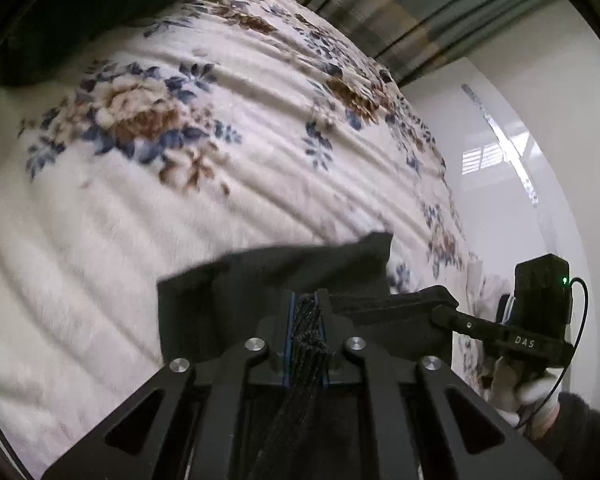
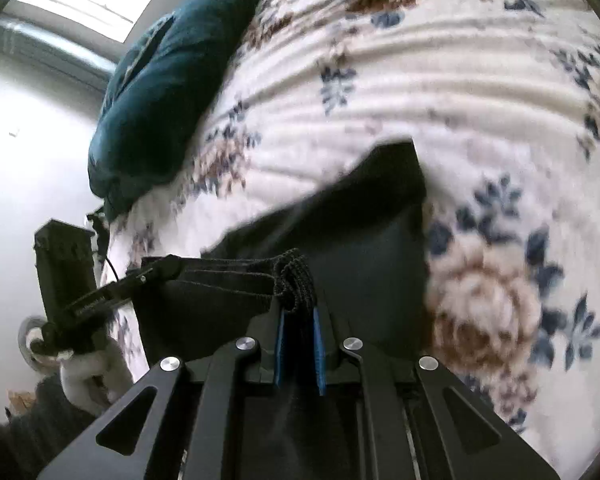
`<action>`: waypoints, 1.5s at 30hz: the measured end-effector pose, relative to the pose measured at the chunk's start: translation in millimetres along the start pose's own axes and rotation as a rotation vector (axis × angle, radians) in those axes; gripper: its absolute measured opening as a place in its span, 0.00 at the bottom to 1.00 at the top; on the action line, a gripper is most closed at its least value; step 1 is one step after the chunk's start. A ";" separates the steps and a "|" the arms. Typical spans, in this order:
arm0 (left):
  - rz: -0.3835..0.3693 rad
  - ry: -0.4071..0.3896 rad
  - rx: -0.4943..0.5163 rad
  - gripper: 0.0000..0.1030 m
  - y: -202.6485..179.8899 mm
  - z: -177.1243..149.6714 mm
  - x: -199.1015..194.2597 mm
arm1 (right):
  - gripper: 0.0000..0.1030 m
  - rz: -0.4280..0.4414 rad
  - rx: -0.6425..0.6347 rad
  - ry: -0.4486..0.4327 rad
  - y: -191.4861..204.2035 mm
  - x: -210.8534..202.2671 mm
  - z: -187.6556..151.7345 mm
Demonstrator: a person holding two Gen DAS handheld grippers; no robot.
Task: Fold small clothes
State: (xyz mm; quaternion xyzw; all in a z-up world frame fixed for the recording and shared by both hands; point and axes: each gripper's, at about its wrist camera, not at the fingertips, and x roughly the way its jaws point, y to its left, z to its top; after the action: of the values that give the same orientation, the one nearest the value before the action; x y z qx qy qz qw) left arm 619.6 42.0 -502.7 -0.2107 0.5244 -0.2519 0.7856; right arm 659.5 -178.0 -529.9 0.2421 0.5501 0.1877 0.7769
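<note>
Above the blanket (image 1: 180,200), left gripper (image 1: 307,304) and right gripper (image 2: 298,300) both pinch the dark garment (image 2: 360,240); its band stretches between them.

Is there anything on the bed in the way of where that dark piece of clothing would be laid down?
Nothing visible. Both the left gripper and right gripper already grip the dark garment by its ribbed edge. The floral blanket beyond looks bare; the teal pillow sits off at its far edge.
</note>
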 end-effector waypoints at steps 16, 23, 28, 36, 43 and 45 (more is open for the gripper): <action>0.097 0.128 -0.066 0.62 37.6 45.8 67.6 | 0.37 -0.224 0.082 0.111 -19.8 65.9 87.2; 0.019 -0.090 -0.063 0.94 19.5 -13.7 -35.7 | 0.90 -0.111 0.133 0.145 -33.9 10.4 42.9; 0.063 -0.102 -0.219 0.96 21.2 -95.9 -88.9 | 1.00 -0.088 0.131 0.243 -47.9 -2.6 6.5; 0.052 -0.051 -0.491 0.96 8.3 -212.5 -76.9 | 1.00 -0.008 0.095 0.312 -67.1 24.3 4.1; 0.094 -0.081 -0.610 0.96 22.4 -212.6 -10.7 | 1.00 0.095 0.098 0.375 -71.1 82.8 29.4; 0.133 -0.128 -0.614 0.95 20.7 -197.3 -7.7 | 1.00 0.124 0.118 0.386 -69.4 93.8 33.8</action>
State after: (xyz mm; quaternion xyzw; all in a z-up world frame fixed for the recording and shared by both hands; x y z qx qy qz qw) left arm 437.2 49.8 -580.8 -0.4188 0.5378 -0.0163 0.7315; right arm 723.7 -187.8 -632.5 0.2800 0.6826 0.2456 0.6287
